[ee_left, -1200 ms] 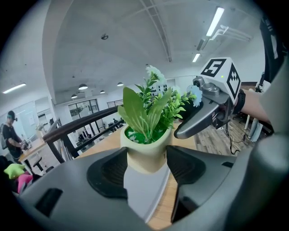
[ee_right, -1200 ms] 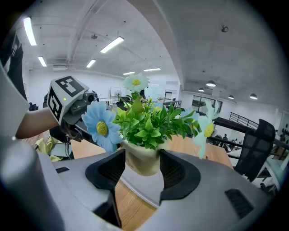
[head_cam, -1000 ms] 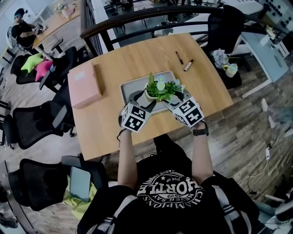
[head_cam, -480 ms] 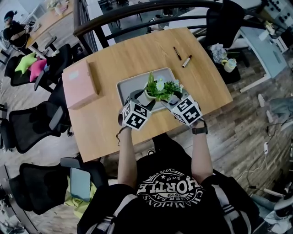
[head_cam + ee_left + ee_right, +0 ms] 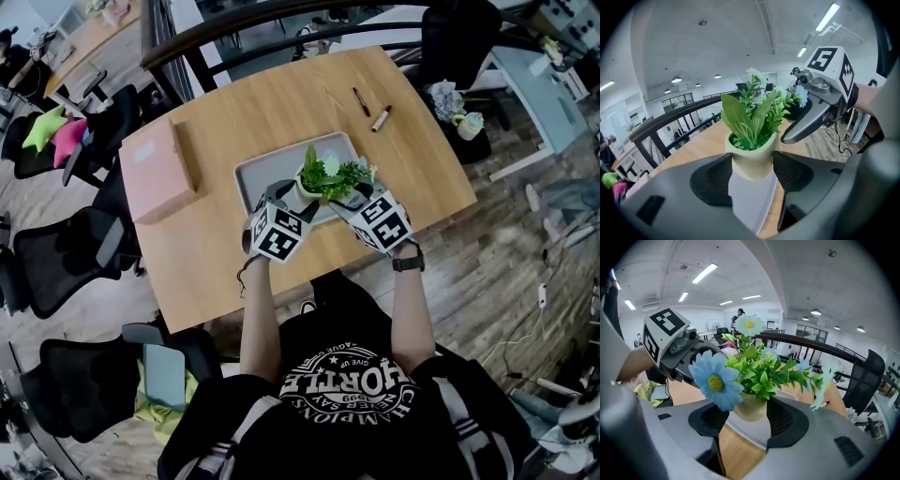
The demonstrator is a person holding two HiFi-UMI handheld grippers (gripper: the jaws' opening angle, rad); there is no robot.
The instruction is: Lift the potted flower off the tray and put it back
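On the wooden bench (image 5: 216, 262), the grey tray (image 5: 255, 176) lies under the potted flower (image 5: 323, 180). The left gripper (image 5: 751, 174) and right gripper (image 5: 751, 417) clasp its pot from opposite sides, fingers spread wide. Whether the pot rests on the tray is unclear, and release seems left to do.

The head view looks steeply down on the whole bench (image 5: 234, 122) from well above. Each gripper view sits close behind its own fingers (image 5: 710, 180): the left gripper (image 5: 284, 194) camera faces about 1 o'clock, the right gripper (image 5: 353, 199) camera about 11 o'clock. All three share the potted flower (image 5: 326, 178); each gripper view catches the opposite gripper.
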